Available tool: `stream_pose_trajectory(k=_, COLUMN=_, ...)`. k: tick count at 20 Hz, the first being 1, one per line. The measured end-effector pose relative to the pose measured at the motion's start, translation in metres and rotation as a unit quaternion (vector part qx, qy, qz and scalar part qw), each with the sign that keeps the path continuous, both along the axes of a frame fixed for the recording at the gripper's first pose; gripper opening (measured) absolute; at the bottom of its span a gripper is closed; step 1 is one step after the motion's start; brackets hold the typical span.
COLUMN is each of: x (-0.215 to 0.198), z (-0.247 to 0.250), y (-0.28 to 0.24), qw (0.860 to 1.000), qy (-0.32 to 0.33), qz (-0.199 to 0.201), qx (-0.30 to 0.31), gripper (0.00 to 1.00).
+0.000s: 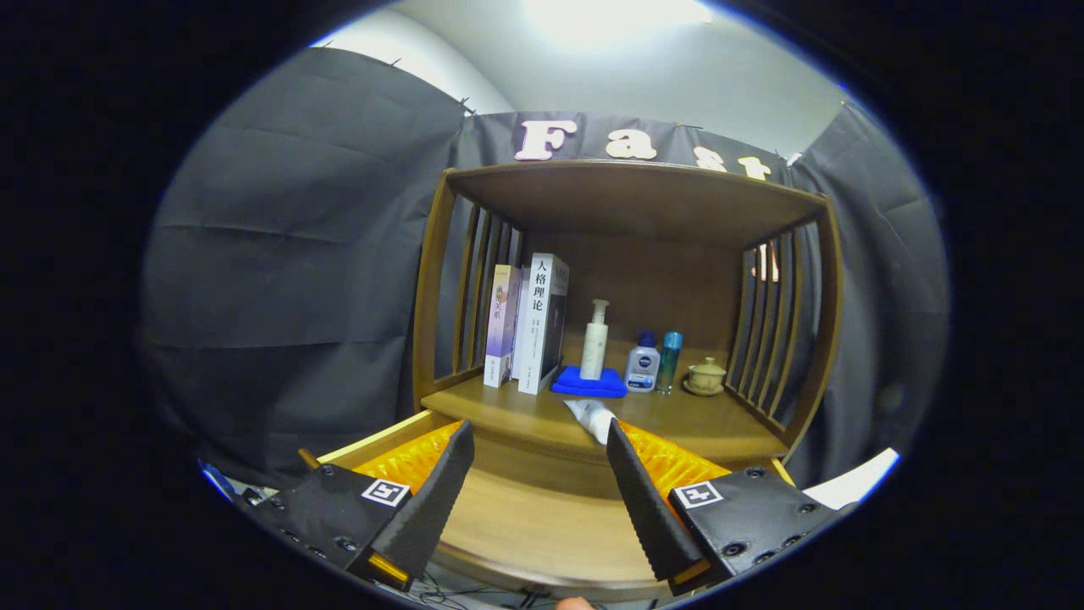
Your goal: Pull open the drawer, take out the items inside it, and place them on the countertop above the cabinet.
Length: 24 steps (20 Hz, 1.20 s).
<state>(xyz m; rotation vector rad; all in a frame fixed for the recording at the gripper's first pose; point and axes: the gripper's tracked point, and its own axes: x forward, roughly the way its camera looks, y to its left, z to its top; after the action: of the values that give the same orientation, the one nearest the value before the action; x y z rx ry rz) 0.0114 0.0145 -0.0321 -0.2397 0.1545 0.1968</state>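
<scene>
While apart, jaws over open drawer

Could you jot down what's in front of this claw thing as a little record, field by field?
claw: open, nothing between its fingers
drawer: pulled out beneath the fingers, wooden bottom showing, orange lining at the back
countertop: a white tube lies near its front edge, just beyond the fingers
books: two or three standing upright at the rear, beside the slatted side
blue cloth: folded, a tall pump bottle standing on it
other items: a small bottle, a slim teal bottle, a lidded cup
</scene>
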Motion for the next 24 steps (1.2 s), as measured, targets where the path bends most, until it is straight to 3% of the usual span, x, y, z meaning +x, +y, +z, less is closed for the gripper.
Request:
stream_pose_trajectory(k=4, x=-0.033, z=-0.010, y=-0.012, qw=0.999, qy=-0.026, qz=-0.028, qx=0.020, gripper=0.97)
stream_pose_trajectory(k=12, x=-0.081, z=-0.048, y=-0.027, qw=0.998, qy=-0.039, qz=-0.046, qx=0.035, gripper=0.97)
stream_pose_trajectory(k=24, x=-0.089, z=-0.132, y=-0.039, qw=0.997, qy=0.014, qz=-0.067, qx=0.019, gripper=0.98)
